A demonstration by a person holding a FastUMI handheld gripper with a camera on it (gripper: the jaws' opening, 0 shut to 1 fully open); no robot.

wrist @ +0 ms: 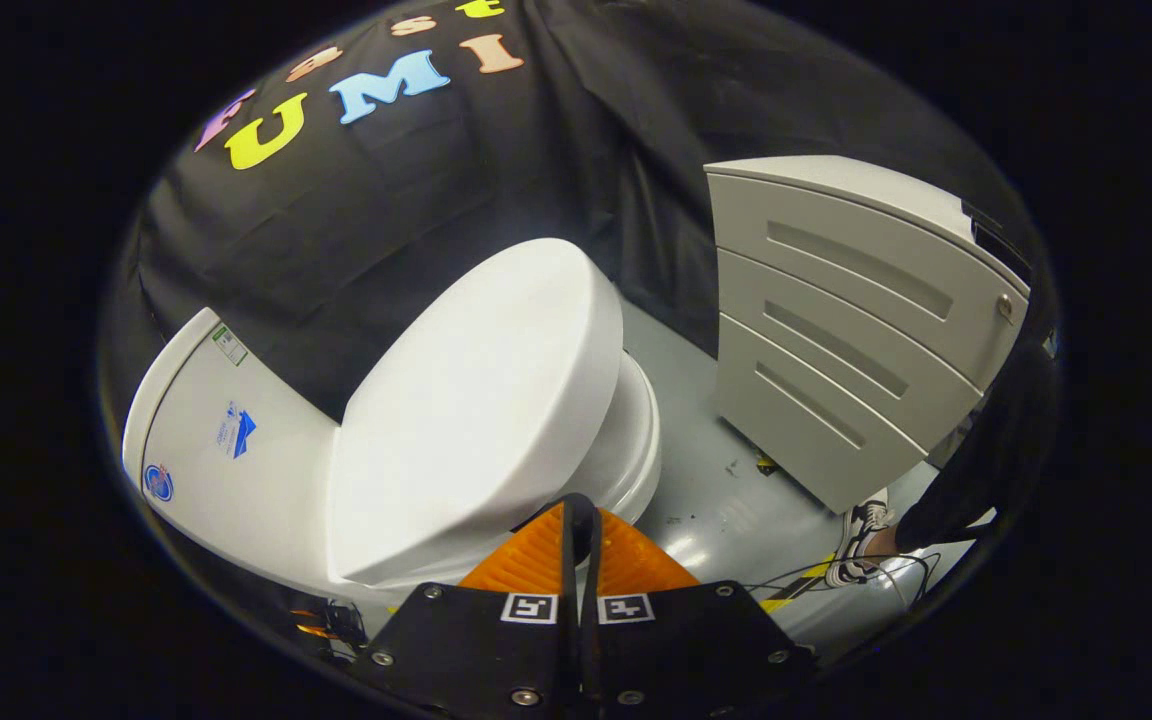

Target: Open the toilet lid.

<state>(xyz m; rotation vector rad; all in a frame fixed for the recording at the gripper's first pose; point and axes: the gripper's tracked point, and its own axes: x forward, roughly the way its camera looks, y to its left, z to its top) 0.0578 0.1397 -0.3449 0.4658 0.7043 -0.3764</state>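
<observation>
Directly ahead of the hand-held gripper [579,520] lies the closed toilet lid [481,410]; fingers pressed together, tips at the lid's edge, clamping nothing.

I can't read any text here: the stickers [234,433] on the toilet tank [226,470], left of the lid [476,400], are too small.

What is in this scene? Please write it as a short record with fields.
toilet lid: down, closed over the bowl
toilet tank: white, behind the lid
hand-held gripper: orange fingers together, at the lid's near edge, holding nothing
drawer cabinet: grey, three drawers, beside the toilet
floor: grey
person's shoe: by the cabinet's corner
</observation>
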